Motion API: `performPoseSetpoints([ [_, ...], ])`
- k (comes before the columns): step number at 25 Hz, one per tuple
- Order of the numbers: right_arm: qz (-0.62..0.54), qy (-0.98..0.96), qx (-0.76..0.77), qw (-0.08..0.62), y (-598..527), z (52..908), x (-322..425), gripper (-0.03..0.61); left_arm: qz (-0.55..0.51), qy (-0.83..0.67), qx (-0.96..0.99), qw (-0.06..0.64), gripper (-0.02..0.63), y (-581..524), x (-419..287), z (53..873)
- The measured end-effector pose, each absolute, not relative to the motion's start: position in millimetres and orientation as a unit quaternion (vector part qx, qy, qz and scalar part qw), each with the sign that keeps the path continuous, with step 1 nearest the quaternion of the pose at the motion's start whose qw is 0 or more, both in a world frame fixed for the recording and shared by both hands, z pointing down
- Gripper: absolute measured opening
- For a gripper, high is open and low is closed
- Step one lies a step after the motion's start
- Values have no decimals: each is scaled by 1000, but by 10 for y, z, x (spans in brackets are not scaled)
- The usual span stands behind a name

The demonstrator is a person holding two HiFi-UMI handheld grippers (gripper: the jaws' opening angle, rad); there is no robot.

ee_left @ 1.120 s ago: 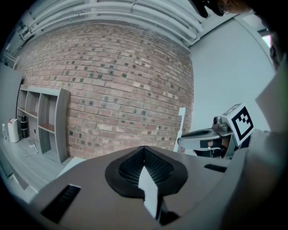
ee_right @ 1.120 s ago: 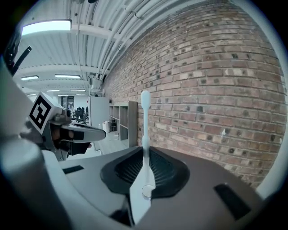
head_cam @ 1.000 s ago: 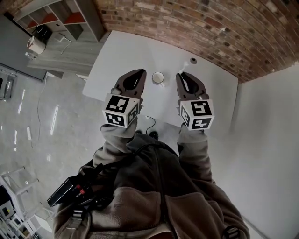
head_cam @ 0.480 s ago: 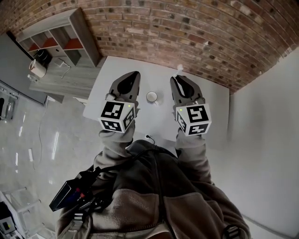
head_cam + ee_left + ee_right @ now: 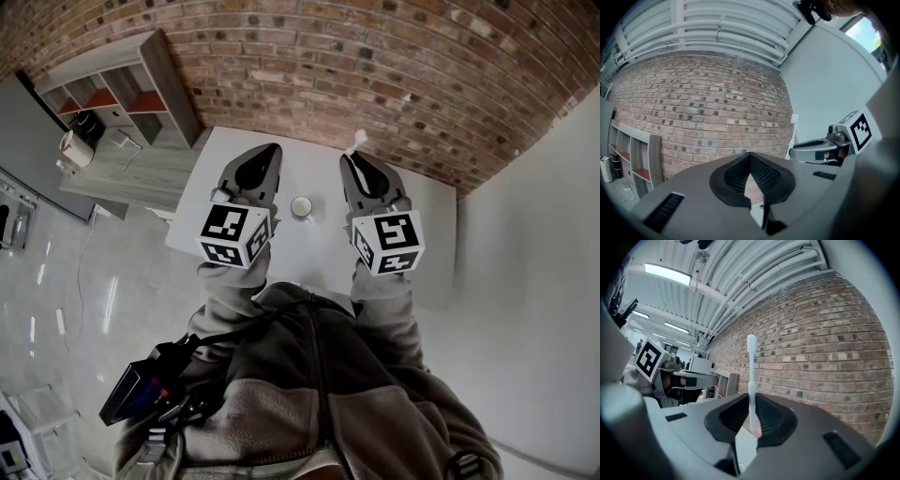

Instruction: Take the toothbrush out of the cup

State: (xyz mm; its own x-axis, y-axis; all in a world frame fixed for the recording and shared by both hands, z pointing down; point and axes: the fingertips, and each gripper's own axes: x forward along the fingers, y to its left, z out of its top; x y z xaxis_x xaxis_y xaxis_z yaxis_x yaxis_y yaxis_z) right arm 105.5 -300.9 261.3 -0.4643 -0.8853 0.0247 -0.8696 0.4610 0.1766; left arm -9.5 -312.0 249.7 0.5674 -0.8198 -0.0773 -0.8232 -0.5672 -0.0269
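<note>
A small white cup (image 5: 300, 207) stands on the white table (image 5: 309, 251), between and below my two grippers. My right gripper (image 5: 355, 161) (image 5: 752, 426) is shut on the lower end of a white toothbrush (image 5: 751, 380). The brush stands straight up out of the jaws, and its head (image 5: 357, 142) shows above the tip against the brick wall. It is also visible as a white toothbrush (image 5: 793, 123) in the left gripper view. My left gripper (image 5: 266, 153) (image 5: 751, 165) is shut with nothing in it. Both grippers are tilted up towards the wall.
A brick wall (image 5: 375, 75) runs behind the table. A grey open shelf unit (image 5: 122, 80) stands at the left end of the table, with a low grey cabinet (image 5: 112, 169) beside it. A plain white wall (image 5: 525, 244) is on the right.
Both grippers have risen and tilted up away from the table, and the cup looks smaller and lower between them. The toothbrush has stayed in the right gripper.
</note>
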Motion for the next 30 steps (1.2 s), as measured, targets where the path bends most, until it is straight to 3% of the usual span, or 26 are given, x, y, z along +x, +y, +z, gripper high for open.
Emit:
performPoseSetpoints([
  [30, -81, -845, 526, 59, -2944, 2612, 1110, 44, 15, 462, -886, 23, 5, -3120, -65, 2583],
])
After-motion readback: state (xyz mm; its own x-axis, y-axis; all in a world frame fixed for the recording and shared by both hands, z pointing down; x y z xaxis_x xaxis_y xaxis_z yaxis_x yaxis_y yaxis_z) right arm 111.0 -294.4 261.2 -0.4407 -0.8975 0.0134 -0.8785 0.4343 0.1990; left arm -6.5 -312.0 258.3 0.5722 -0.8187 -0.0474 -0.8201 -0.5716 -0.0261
